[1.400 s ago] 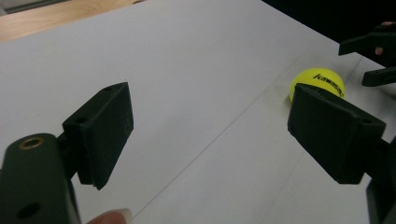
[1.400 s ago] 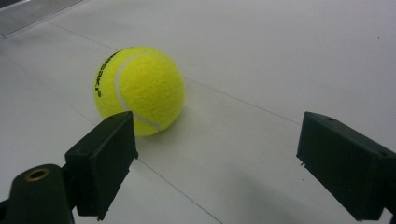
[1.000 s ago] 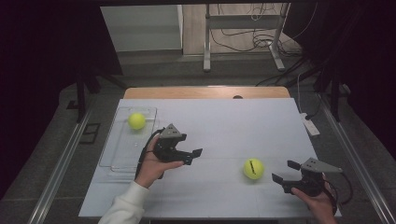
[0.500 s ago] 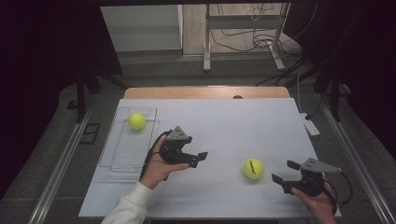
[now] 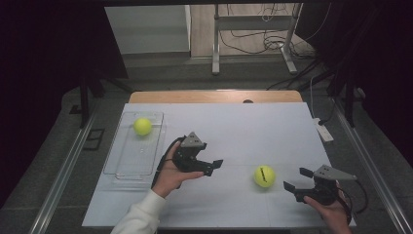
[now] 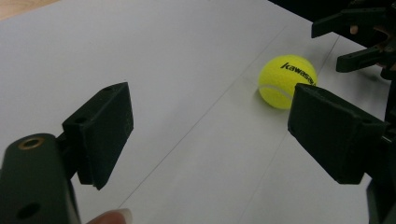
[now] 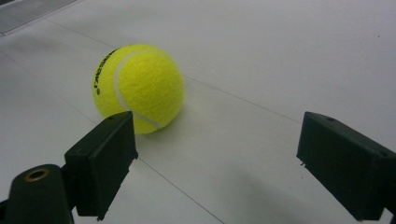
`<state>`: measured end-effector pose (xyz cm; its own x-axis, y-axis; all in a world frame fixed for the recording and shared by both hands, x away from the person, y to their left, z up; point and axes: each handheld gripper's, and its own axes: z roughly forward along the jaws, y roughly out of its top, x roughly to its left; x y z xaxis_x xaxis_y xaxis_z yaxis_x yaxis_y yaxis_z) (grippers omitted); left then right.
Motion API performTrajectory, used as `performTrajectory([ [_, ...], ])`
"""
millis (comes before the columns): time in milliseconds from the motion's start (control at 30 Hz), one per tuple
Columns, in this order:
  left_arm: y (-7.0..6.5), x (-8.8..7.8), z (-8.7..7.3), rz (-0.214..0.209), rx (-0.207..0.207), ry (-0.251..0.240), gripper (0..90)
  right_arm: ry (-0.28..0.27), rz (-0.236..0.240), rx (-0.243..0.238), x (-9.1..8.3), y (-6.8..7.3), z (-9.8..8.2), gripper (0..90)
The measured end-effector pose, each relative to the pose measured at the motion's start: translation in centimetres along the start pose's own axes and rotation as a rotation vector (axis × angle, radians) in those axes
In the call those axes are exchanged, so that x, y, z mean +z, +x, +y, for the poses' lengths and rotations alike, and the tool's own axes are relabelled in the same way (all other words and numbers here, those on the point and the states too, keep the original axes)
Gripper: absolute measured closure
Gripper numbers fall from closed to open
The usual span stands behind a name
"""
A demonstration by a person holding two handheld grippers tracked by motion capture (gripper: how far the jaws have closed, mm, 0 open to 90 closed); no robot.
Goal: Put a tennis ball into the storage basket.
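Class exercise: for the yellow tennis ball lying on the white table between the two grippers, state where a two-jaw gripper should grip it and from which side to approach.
Grip the yellow tennis ball across its widest middle, pads on opposite sides. It is round, so any level line through its centre works. The right gripper, jaws open, sits closest and could come in level from the ball's right; the white table around it is bare.

Tennis ball [image 5: 264, 176] showing yellow-green with white seam and black lettering; second ball [image 5: 142, 126] showing plain yellow-green in clear tray [image 5: 122, 165]; table [image 5: 253, 126] showing white; jaws showing black
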<state>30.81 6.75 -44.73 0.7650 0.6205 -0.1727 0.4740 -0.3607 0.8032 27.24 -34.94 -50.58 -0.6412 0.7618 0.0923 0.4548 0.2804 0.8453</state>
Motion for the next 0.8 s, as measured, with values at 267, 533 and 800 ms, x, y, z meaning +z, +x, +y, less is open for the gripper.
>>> performTrajectory([
  [267,-0.6,0.7,0.8,-0.011,0.012,-0.004,15.3,-0.001,0.000,0.000,0.0,0.0,0.0,11.9],
  [533,-1.1,1.4,1.3,-0.023,0.027,0.003,15.3,-0.001,-0.002,0.002,-0.1,0.0,0.0,11.9],
  [800,-1.2,2.0,1.5,-0.031,0.027,0.006,15.3,0.001,-0.001,0.002,-0.1,0.0,0.0,11.9],
])
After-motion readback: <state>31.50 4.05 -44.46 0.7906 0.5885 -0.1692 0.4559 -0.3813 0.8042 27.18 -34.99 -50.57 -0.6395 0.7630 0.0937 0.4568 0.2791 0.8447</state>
